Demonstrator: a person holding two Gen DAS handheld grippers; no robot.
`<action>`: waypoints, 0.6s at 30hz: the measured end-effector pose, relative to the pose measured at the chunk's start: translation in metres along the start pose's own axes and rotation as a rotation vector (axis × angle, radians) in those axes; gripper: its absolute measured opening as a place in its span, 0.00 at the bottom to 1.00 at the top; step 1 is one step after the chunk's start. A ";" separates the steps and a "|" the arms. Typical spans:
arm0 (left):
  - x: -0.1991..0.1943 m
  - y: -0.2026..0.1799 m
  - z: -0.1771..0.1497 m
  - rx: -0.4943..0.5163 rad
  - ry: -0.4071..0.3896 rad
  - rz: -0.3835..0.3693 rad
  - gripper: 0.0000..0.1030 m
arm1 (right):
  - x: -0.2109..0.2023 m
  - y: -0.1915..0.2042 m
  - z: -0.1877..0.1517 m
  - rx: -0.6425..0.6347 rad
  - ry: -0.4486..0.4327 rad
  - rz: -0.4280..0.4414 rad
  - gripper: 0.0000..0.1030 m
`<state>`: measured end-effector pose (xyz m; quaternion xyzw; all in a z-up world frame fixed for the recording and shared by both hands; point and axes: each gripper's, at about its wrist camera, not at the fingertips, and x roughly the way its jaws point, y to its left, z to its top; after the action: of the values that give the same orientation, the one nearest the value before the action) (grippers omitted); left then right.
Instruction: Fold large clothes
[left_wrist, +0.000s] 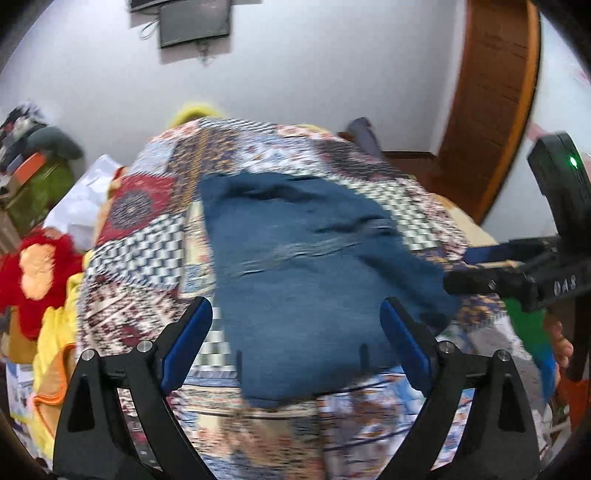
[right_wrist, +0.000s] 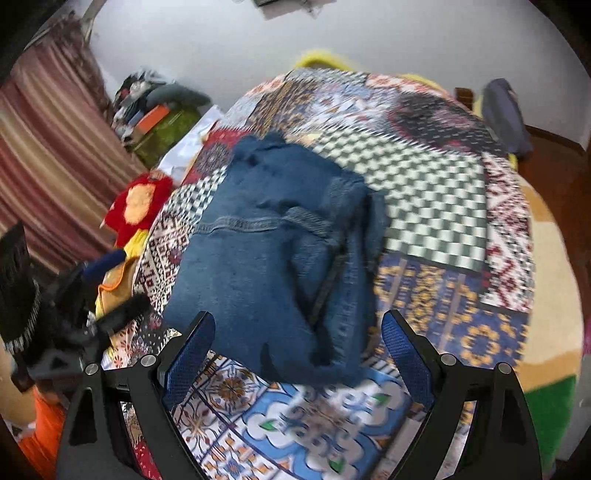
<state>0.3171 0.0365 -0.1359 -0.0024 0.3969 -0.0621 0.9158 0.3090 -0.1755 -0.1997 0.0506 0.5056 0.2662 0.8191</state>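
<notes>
A pair of blue denim jeans (left_wrist: 303, 258) lies folded over on a patchwork bedspread (left_wrist: 147, 236). In the right wrist view the jeans (right_wrist: 273, 266) show a stitched seam across the middle and a bunched edge on the right. My left gripper (left_wrist: 295, 317) is open, its blue-padded fingers above the near end of the jeans, holding nothing. My right gripper (right_wrist: 297, 332) is open over the jeans' near corner, also empty. The right gripper also shows at the right edge of the left wrist view (left_wrist: 495, 273).
The bedspread (right_wrist: 436, 206) covers a bed. A red and yellow plush blanket (left_wrist: 40, 273) lies at the left edge. A pile of clothes and boxes (right_wrist: 155, 107) stands by a striped curtain (right_wrist: 48, 155). A wooden door frame (left_wrist: 495, 96) and a white wall are behind.
</notes>
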 end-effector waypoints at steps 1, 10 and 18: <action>0.004 0.008 -0.002 -0.012 0.014 0.004 0.90 | 0.011 0.004 0.001 -0.011 0.019 0.001 0.88; 0.058 0.037 -0.048 -0.065 0.162 0.024 0.97 | 0.068 -0.025 -0.012 0.013 0.163 -0.037 0.89; 0.050 0.042 -0.064 -0.097 0.183 0.000 0.98 | 0.040 -0.064 -0.030 0.097 0.152 -0.014 0.94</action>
<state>0.3092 0.0750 -0.2188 -0.0410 0.4813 -0.0429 0.8746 0.3215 -0.2159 -0.2689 0.0662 0.5789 0.2388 0.7768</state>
